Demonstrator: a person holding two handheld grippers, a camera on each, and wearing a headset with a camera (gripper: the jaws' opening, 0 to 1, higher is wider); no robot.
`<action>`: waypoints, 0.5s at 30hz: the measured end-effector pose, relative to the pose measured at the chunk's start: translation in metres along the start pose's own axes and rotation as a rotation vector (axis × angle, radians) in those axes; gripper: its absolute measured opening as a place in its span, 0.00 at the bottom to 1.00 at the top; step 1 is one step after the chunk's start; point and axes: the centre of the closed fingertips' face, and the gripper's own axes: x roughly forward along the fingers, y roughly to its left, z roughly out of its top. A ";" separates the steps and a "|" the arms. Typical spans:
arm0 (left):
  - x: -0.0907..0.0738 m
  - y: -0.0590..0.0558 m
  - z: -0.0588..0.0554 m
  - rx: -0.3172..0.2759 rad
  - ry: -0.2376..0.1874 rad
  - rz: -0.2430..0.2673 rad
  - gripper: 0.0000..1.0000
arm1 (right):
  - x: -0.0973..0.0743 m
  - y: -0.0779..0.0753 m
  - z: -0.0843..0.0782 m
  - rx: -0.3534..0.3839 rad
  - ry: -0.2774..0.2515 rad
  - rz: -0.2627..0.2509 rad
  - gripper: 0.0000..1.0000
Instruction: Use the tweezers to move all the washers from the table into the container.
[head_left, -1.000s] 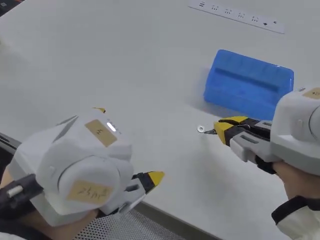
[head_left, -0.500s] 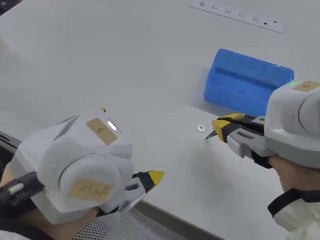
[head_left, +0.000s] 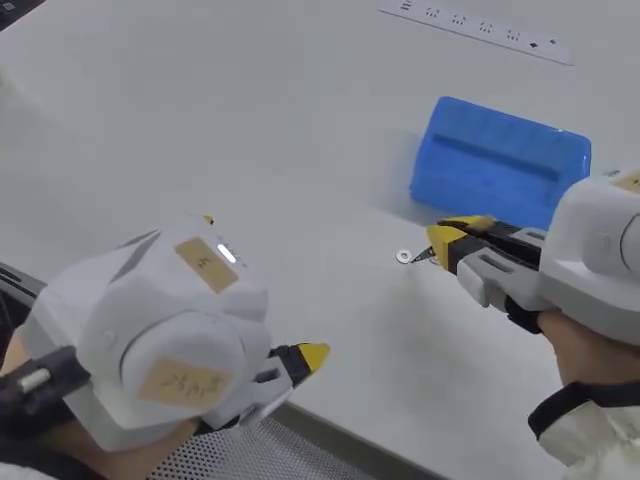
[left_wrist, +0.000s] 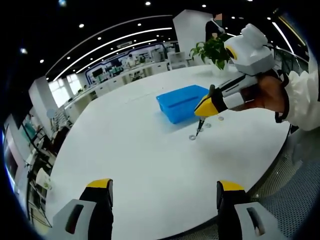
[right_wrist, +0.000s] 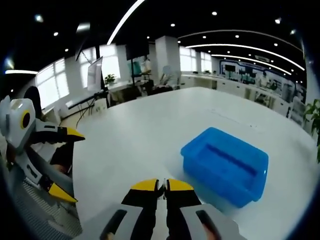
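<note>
A small metal washer lies flat on the white table, just in front of the blue container. My right gripper is shut on dark tweezers, whose tip sits right beside the washer. In the left gripper view the tweezers point down at one washer, and two more washers lie nearer the blue container. My left gripper is open and holds nothing, low at the table's near edge. The right gripper view shows its shut jaws facing the container.
A white power strip lies at the far edge of the table. The near table edge runs under both hands, with a mesh chair seat below it. The left gripper appears at the left of the right gripper view.
The tweezers' tip drew back to the right of the washer half a second ago and is now beside it again. The washer stayed on the table. The left gripper barely moved.
</note>
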 end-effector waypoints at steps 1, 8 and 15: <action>0.000 0.000 0.000 0.000 0.000 0.000 0.87 | 0.002 0.000 0.000 -0.001 -0.001 0.000 0.02; 0.000 0.000 0.000 0.000 0.001 0.001 0.87 | 0.005 -0.004 0.000 -0.009 0.008 -0.017 0.02; 0.000 0.000 0.000 0.001 0.000 0.001 0.87 | 0.006 -0.004 0.001 0.007 0.007 -0.017 0.03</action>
